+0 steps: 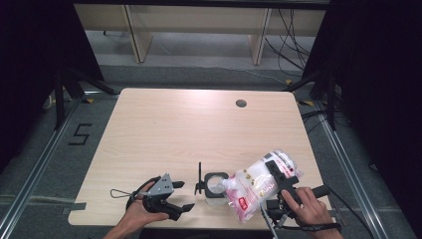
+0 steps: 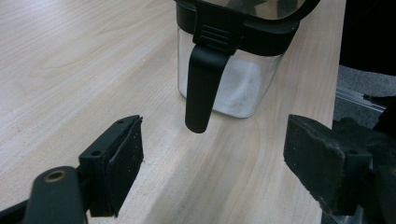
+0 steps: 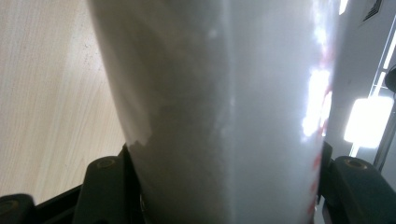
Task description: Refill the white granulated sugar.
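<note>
High view: right gripper (image 1: 278,177) clamps bag (image 1: 254,186) (tilted) over jar (image 1: 216,185)

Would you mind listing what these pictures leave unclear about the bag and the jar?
- Bag, right gripper view: pressed against the lens; its print and mouth are unseen.
- Jar, left gripper view: the top edge cuts off the rim; the fill level is unclear.
- High view: the bag's mouth covers part of the jar opening, and the print is too small to read.

Glossy clear plastic bag (image 1: 261,186); clear jar (image 2: 233,88), matt black rim; pale wood-grain table (image 1: 164,129).
</note>
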Tool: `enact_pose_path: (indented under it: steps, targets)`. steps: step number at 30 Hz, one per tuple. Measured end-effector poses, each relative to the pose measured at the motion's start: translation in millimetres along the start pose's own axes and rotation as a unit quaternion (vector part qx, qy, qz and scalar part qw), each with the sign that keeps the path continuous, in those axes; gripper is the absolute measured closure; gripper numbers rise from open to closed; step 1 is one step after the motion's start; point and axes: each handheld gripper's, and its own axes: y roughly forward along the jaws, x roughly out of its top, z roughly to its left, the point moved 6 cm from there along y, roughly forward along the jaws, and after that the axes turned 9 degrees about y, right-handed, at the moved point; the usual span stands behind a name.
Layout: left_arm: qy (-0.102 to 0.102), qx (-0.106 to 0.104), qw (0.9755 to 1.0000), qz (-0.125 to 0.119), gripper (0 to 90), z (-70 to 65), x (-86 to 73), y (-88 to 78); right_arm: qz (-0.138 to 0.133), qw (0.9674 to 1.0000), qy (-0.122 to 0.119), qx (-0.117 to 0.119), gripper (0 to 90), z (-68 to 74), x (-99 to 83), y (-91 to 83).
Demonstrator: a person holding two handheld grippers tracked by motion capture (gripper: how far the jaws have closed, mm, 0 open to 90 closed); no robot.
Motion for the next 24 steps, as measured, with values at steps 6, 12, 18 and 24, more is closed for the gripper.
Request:
enact_pose_path:
  steps: [6, 12, 18, 24]
  targets:
    - [0.0, -0.002, 1.0, 0.0, 19.5, 0.0, 0.0, -0.2, -0.005, 0.9996, -0.026, 0.0, 40.3, -3.8, 2.7, 0.2]
    - [0.0, -0.003, 1.0, 0.0, 19.5, -0.1, 0.0, -0.2, -0.014, 0.9994, -0.031, -0.007, 40.3, -5.3, 3.4, 0.8]
    - [0.0, -0.002, 1.0, 0.0, 19.5, 0.0, 0.0, -0.1, -0.016, 0.9994, -0.029, -0.006, 40.3, -5.2, 3.6, 0.9]
    - [0.004, 0.0, 1.0, 0.0, 19.5, 0.3, 0.0, 0.1, -0.007, 0.9999, -0.011, 0.002, 40.3, -1.6, 1.3, 0.3]
